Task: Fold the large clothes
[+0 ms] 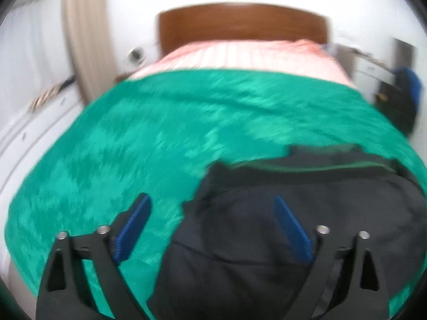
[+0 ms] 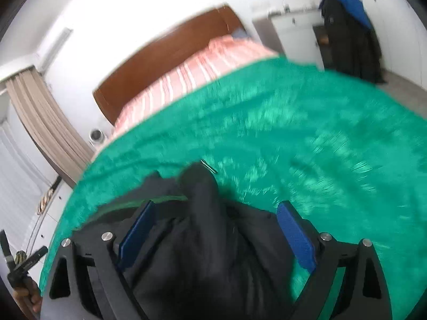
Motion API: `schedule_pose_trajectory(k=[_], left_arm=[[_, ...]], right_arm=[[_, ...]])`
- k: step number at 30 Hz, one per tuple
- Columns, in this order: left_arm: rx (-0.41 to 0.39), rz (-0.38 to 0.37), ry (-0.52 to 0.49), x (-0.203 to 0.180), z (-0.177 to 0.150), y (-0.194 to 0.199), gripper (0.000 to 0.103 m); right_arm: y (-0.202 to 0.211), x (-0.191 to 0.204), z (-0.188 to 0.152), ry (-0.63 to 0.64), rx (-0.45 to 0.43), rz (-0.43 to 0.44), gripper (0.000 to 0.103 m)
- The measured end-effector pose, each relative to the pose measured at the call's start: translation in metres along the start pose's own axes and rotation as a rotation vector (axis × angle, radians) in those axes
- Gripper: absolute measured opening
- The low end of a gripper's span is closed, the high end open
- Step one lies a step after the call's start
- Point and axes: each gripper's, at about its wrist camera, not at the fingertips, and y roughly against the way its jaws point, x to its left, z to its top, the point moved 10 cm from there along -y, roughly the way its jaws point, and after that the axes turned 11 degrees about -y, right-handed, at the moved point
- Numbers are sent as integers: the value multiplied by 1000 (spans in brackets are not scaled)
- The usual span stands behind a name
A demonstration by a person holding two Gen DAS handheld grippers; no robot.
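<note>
Your left gripper (image 1: 210,213) and right gripper (image 2: 216,218) hang spread and empty above the rumpled dark garment (image 1: 280,226) on the green blanket (image 1: 133,138), so the folding looks barely begun.

The dark navy garment (image 1: 280,226) I'm folding is lying bunched on the green fuzzy blanket (image 1: 160,133), sitting toward 5 o'clock in my left wrist view. In my right wrist view the same garment (image 2: 208,240) is heaping up at 6 o'clock, one rounded fold poking toward 12 o'clock, a thin green-edged layer spreading toward 9 o'clock.
</note>
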Motion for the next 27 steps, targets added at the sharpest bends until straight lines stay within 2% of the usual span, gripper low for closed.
schedule_pose_trajectory(k=[3, 5, 7, 10, 13, 15, 18, 20, 24, 27], left_arm=[[-2, -118, -96, -42, 13, 21, 100], [8, -182, -131, -67, 15, 29, 100], [14, -236, -130, -88, 17, 30, 100], [24, -271, -107, -104, 18, 21, 100], [52, -308, -92, -119, 14, 10, 100], [64, -303, -126, -131, 4, 8, 100], [25, -298, -253, -160, -15, 23, 100], [24, -229, -341, -173, -34, 21, 100], [90, -184, -392, -181, -69, -11, 102], [97, -154, -399, -188, -80, -26, 102]], right_arm=[[45, -8, -20, 16, -27, 7, 97], [70, -18, -46, 32, -9, 1, 97], [95, -30, -75, 42, 15, -12, 98], [127, -45, -114, 57, 21, -25, 98], [141, -51, -147, 104, 52, -23, 98], [137, -51, -159, 140, 101, -24, 98], [137, -53, -160, 138, 89, -16, 98], [134, -52, -160, 134, 90, -6, 98], [131, -52, -164, 116, 111, 6, 98], [126, -53, -164, 111, 116, 9, 98]])
